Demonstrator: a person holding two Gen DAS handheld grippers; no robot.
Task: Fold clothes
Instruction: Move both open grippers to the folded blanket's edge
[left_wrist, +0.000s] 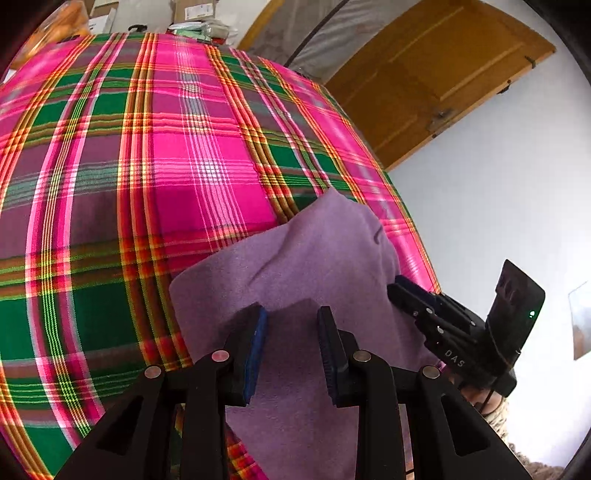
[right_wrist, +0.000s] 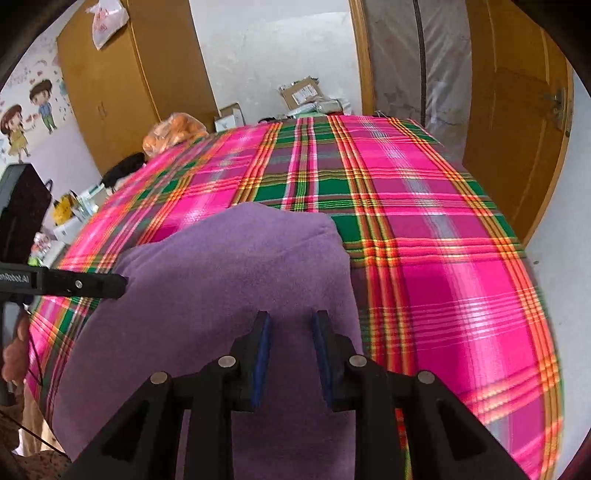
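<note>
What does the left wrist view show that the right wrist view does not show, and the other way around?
Only the left wrist view shows the right gripper from the side, at the right edge of the purple cloth.

Only the right wrist view shows the left gripper from the side at the cloth's left edge, the cartoon wall stickers, the white plastic bag hanging on the wardrobe, and the orange bag.

Both show the purple cloth on the plaid cover, the wooden door, and open jaws over the cloth.

left tool (left_wrist: 291, 350): black, blue pads | right tool (right_wrist: 290, 354): same, silver screws
</note>
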